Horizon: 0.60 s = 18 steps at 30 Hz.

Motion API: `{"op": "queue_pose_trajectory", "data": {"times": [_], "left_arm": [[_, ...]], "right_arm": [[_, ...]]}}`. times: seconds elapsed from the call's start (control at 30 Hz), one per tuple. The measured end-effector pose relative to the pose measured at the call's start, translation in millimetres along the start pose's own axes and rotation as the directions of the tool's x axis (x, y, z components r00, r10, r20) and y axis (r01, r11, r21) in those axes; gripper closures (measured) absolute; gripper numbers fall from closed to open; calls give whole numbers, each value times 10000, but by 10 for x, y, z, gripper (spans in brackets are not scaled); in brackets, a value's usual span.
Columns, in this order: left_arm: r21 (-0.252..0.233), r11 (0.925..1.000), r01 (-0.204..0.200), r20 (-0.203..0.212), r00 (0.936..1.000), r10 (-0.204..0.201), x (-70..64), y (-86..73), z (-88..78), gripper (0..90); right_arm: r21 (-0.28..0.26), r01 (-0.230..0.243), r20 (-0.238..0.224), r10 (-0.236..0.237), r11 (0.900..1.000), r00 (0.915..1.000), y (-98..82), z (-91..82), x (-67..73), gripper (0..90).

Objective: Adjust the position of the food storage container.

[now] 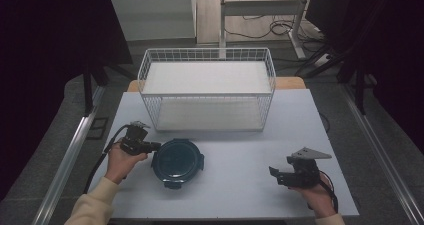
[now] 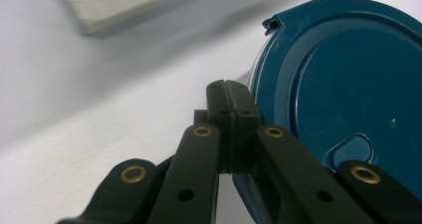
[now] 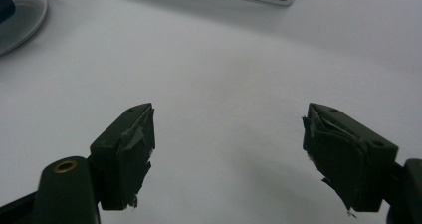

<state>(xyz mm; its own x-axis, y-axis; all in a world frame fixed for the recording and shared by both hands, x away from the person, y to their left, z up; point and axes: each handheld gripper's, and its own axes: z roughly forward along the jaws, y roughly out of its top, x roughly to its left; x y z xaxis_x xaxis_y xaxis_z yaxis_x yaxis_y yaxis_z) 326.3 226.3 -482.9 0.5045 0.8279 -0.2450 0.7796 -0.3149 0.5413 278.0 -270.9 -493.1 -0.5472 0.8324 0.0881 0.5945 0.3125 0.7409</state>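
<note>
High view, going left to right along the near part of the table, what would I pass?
Left hand-held gripper → dark blue round lidded container → bare stretch of table → right hand-held gripper.

no legible text, seemingly (lid blurred)

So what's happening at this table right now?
A person holds a gripper in each hand. The left gripper, jaws shut, is at the left edge of a round blue lidded container on the table, in front of a white wire basket. Whether it touches the container is unclear. The right gripper waits open over bare table, holding nothing.
</note>
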Motion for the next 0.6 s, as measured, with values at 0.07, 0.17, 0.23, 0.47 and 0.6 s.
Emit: {"op": "queue_pose_trajectory", "data": {"times": [0.07, 0.17, 0.23, 0.47, 0.6], "left_arm": [[-38, 10000, 57, 342, 9994, -56, -63, 9, 38, 900], [-47, 10000, -44, 525, 9986, 46, -144, 27, 80, 900], [-20, 9999, -127, 489, 9987, 128, -193, 44, 97, 900], [-4, 9996, -286, 749, 9968, 286, -328, 78, 162, 900], [39, 9991, -419, 825, 9957, 415, -403, 78, 179, 900]], "right_arm": [[3, 1, 1, -1, 10000, 10000, 0, 0, -1, 203], [-6, 0, -1, 0, 10000, 10000, 0, -4, 0, 203], [-10, -11, -5, 11, 10000, 10000, 0, -7, -1, 203], [6, 5, -9, -5, 10000, 10000, 0, -5, -3, 203], [1, 3, -17, -3, 10000, 10000, -1, -8, -2, 203]]}}
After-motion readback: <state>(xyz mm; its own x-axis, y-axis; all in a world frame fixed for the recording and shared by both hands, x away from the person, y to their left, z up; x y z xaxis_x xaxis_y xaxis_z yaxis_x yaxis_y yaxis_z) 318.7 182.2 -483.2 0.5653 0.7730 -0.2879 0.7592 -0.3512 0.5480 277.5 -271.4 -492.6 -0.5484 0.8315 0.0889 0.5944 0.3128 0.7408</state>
